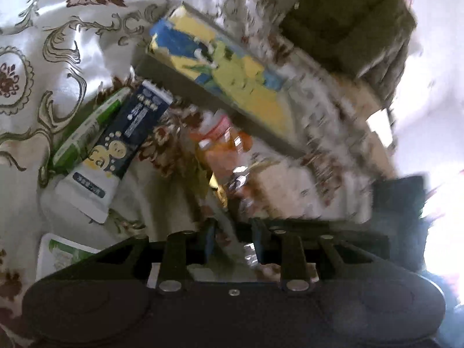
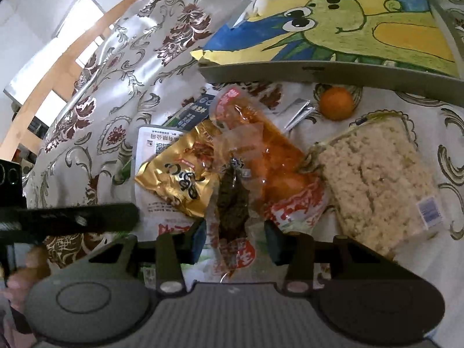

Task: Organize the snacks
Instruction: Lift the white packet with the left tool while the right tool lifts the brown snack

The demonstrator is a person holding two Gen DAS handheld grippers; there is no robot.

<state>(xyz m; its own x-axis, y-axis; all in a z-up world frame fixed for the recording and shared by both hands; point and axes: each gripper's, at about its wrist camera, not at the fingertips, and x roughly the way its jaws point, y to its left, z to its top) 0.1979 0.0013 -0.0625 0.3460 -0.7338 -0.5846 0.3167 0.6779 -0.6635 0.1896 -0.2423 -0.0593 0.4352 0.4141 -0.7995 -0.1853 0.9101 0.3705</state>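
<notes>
A grey tray (image 2: 290, 71) with a cartoon dinosaur picture lies on the floral cloth; it also shows in the left wrist view (image 1: 185, 85). In front of it lie a gold packet (image 2: 179, 179), an orange-red clear packet (image 2: 261, 150), a clear packet with a dark snack (image 2: 232, 203), a pale rice-cake block (image 2: 374, 177) and an orange fruit (image 2: 336, 103). My right gripper (image 2: 235, 239) is open, its pads either side of the dark snack packet. My left gripper (image 1: 232, 240) is open above the orange packet (image 1: 223, 142). A dark blue packet (image 1: 130, 133) and a green one (image 1: 87, 130) lie left.
A dark olive box or bag (image 1: 351, 23) stands beyond the tray in the blurred left wrist view. A silver sachet (image 2: 298, 113) lies by the orange. A white-green packet (image 1: 61, 253) lies near my left gripper. The other gripper's black arm (image 2: 72, 217) crosses the left of the right wrist view.
</notes>
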